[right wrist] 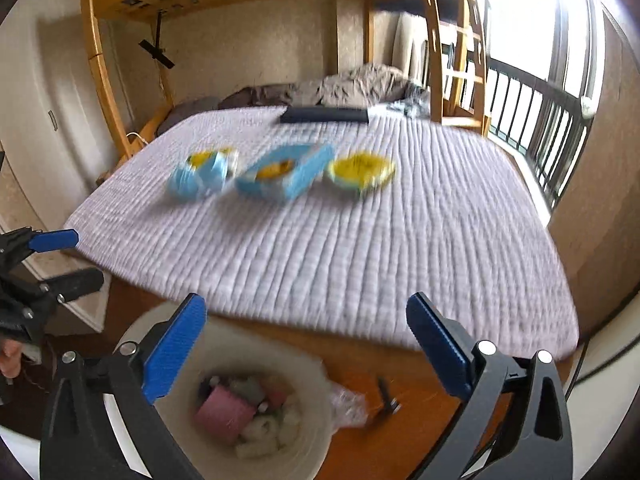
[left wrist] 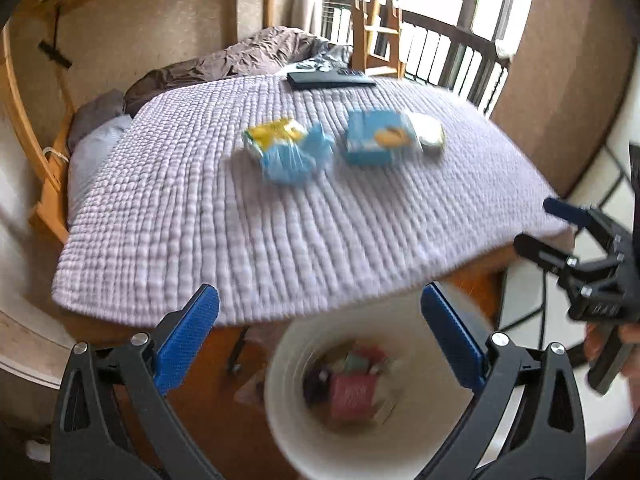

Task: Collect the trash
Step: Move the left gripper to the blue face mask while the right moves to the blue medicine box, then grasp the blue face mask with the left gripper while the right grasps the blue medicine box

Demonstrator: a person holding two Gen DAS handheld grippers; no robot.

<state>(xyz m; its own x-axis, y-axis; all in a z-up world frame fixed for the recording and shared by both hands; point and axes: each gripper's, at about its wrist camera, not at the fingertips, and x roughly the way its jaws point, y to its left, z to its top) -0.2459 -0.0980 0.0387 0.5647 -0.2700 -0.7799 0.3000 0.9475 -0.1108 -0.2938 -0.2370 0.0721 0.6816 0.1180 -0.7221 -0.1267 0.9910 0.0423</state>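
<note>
Bedroom: quilted bunk bed (right wrist: 360,240)

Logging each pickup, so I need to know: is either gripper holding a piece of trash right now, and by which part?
Nothing is held. The left gripper and right gripper are both open and empty above the bin.

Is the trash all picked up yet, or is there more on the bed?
Partly. The white round bin already holds a pink box and other scraps. Both tongs, left and right, are open and empty. Left on the quilt: a crumpled blue-yellow wrapper, a blue box, and a yellow packet.
</note>
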